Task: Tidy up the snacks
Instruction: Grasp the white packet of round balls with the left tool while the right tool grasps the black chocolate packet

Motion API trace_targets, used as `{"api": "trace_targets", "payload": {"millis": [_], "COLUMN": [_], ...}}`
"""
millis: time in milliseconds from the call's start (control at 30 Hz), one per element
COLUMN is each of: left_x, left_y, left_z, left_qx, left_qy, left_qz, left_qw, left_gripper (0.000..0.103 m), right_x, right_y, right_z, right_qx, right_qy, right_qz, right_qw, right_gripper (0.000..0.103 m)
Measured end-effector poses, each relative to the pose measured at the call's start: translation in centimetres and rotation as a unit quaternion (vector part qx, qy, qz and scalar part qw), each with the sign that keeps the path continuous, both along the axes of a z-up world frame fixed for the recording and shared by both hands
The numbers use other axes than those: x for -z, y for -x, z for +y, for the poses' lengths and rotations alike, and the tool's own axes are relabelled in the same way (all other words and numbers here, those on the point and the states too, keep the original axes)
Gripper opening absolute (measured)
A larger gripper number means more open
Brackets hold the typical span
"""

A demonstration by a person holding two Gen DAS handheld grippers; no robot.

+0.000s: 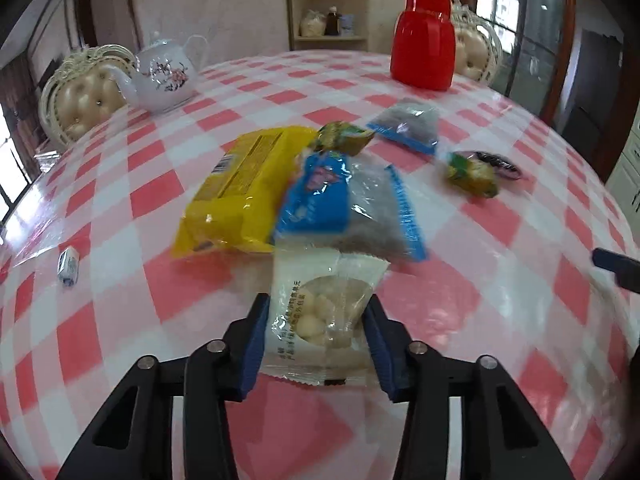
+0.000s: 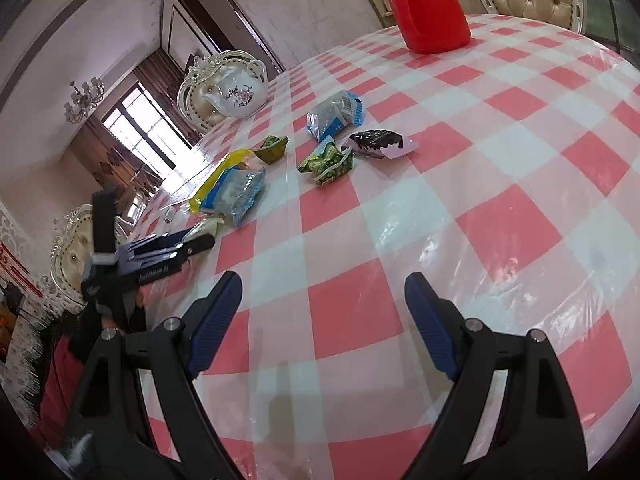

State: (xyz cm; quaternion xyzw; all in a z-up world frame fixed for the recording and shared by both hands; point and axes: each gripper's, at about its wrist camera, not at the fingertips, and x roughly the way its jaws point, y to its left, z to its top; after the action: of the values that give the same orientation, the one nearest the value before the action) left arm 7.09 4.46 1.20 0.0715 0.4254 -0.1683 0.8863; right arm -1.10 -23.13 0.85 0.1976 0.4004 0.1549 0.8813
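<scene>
My left gripper [image 1: 316, 308] is shut on a white packet of round pale snacks [image 1: 320, 320], held low over the table next to a pile: a yellow bag [image 1: 236, 192] with a blue packet [image 1: 344, 204] leaning on it. Further off lie a green wrapper [image 1: 340, 138], a second blue packet [image 1: 408, 126], another green wrapper [image 1: 472, 176] and a dark wrapper [image 1: 502, 168]. My right gripper [image 2: 324, 292] is open and empty above the checked cloth. It sees the left gripper [image 2: 200, 240], the pile [image 2: 232, 188], green wrappers [image 2: 328, 162] and the dark wrapper [image 2: 376, 142].
The round table [image 1: 500, 320] has a pink and white checked cloth. A red jug [image 1: 424, 40] stands at the far side, a white teapot [image 1: 164, 76] at the far left. A small white candy [image 1: 68, 268] lies left. Padded chairs [image 1: 80, 92] ring the table.
</scene>
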Motion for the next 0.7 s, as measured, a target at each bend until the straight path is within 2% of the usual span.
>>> {"api": "trace_targets", "payload": {"millis": [67,167,300,467,567,700], "left_x": [-0.7,-1.9,-2.4,-2.0,-1.5,-1.0], "left_y": [1.4,2.8,4.2,4.3,3.8,3.4], "left_z": [-0.7,-2.5,-4.2,-5.1,-4.9,-4.6], "left_qx": [-0.01,-0.021,-0.041,-0.036,-0.038,-0.041], "left_qy": [0.026,0.044,0.088,0.09,0.096,0.101], "left_qz": [-0.006,-0.028,-0.033,-0.036,-0.024,-0.017], "left_qw": [0.9996,0.9984,0.9947,0.9946,0.9943,0.9939], "left_gripper": [0.044,0.044,0.044,0.044,0.044,0.044], "right_x": [0.0,-0.2,0.1,1.3,1.4,1.7], "right_y": [-0.3,-1.9,-6.4,-11.5,-12.9,-14.6], "right_z": [0.1,0.0,-0.5,-1.0,-0.2,0.9], "right_qx": [0.001,0.012,0.023,0.01,-0.033,-0.053], "right_qy": [0.012,0.05,0.12,0.186,0.192,0.207], "right_qz": [-0.001,-0.013,-0.012,0.024,0.017,0.016], "right_qw": [1.0,0.999,0.992,0.982,0.981,0.977], "right_gripper": [0.085,0.085,0.085,0.085,0.082,0.078]}}
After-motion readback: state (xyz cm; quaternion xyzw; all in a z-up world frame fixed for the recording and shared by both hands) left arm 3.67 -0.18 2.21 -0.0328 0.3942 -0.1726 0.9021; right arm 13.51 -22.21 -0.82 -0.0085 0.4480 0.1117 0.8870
